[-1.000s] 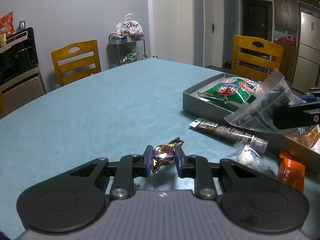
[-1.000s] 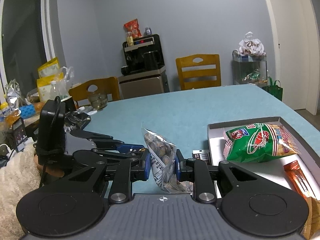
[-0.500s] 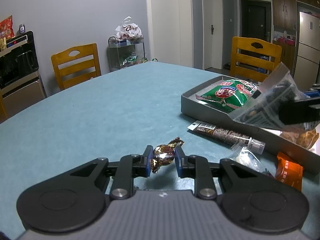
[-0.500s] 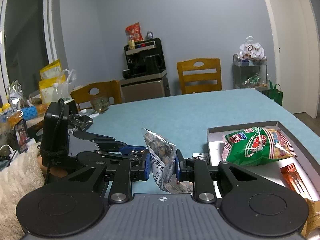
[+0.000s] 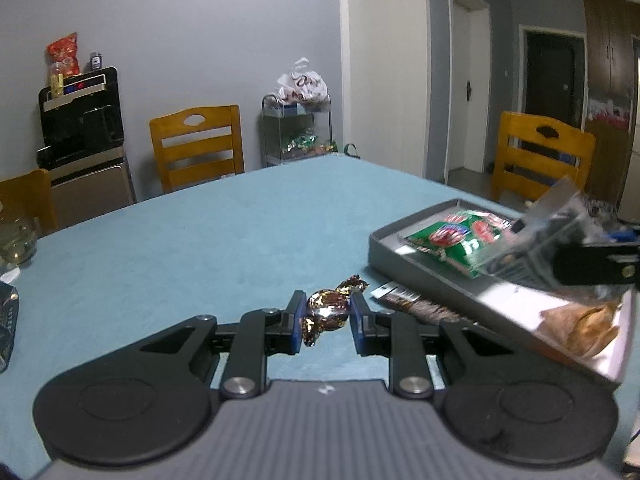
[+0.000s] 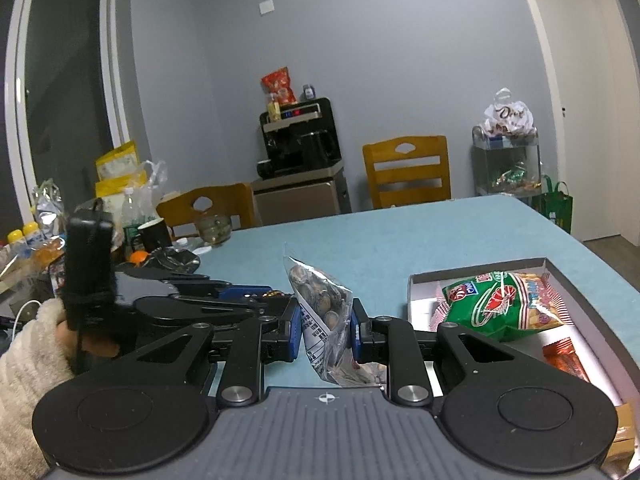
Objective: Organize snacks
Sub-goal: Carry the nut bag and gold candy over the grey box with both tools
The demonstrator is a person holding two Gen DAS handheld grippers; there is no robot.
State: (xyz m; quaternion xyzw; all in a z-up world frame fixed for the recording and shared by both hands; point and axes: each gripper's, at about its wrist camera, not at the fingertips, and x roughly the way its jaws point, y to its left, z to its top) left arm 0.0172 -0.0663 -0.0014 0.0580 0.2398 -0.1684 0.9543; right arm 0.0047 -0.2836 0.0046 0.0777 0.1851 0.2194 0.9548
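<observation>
**Two snacks aloft beside the tray**

Nearest: left gripper (image 5: 325, 322) pinched on a foil-wrapped candy (image 5: 326, 312), clear of the teal table (image 5: 200, 248). Right gripper (image 6: 325, 330) clamped on a clear packet of nuts (image 6: 322, 316), held up just left of the grey tray (image 6: 592, 300). In the tray, a green snack bag (image 6: 504, 308) and an orange packet (image 6: 564, 360). Beyond, a wooden chair (image 6: 406, 170).

Risks: slick foil slipping from a narrow pinch; limp packet snagging the tray wall. Brown stick pack (image 5: 416, 308) half hidden behind the left finger; packet print blurred, tray's near corner cut off.

Snack bag (image 6: 504, 308) in tray (image 6: 560, 276) on table (image 5: 180, 248), chair (image 5: 198, 146) behind
</observation>
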